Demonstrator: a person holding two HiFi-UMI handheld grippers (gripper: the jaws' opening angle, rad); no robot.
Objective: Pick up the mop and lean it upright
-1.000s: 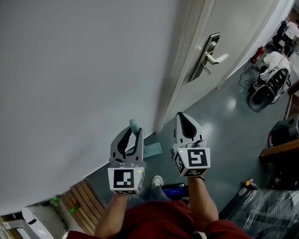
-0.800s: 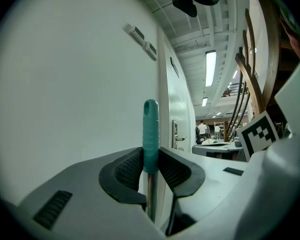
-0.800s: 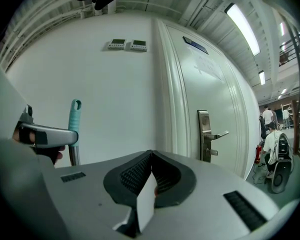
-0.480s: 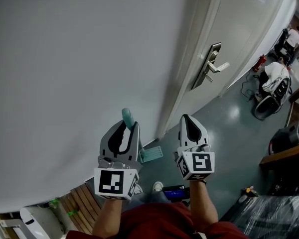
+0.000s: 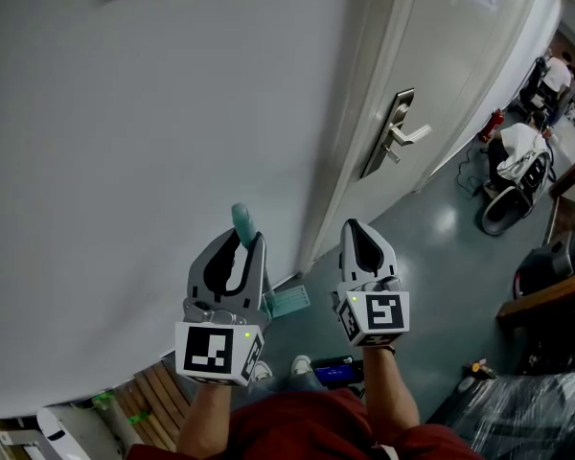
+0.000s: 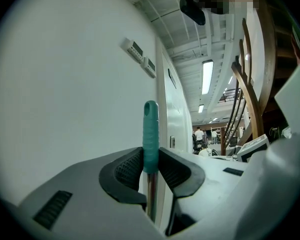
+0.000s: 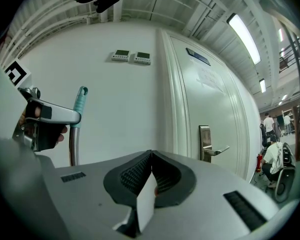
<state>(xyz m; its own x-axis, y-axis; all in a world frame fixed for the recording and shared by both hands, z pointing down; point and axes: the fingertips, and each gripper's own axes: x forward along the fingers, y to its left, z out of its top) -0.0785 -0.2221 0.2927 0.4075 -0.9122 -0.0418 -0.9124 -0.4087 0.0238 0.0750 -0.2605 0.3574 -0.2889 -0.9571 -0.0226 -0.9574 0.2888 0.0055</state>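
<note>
Clamped tight on the mop [image 6: 150, 129] with the left gripper [image 6: 150, 160], just under the green top end. Held straight up and down, with the mop head [image 5: 289, 300] low by the floor [image 5: 431, 228], close to the white wall [image 5: 125, 161] in front. Closed on nothing at the right gripper [image 7: 151, 158], beside it and farther from the mop. Probably just needs tipping forward onto the wall. Nothing readable on the door [image 5: 441, 94]; only black-and-white squares on the cubes [image 5: 211, 350]

left tongs [image 5: 243, 244] gripping, right tongs [image 5: 357, 230] closed, empty
</note>
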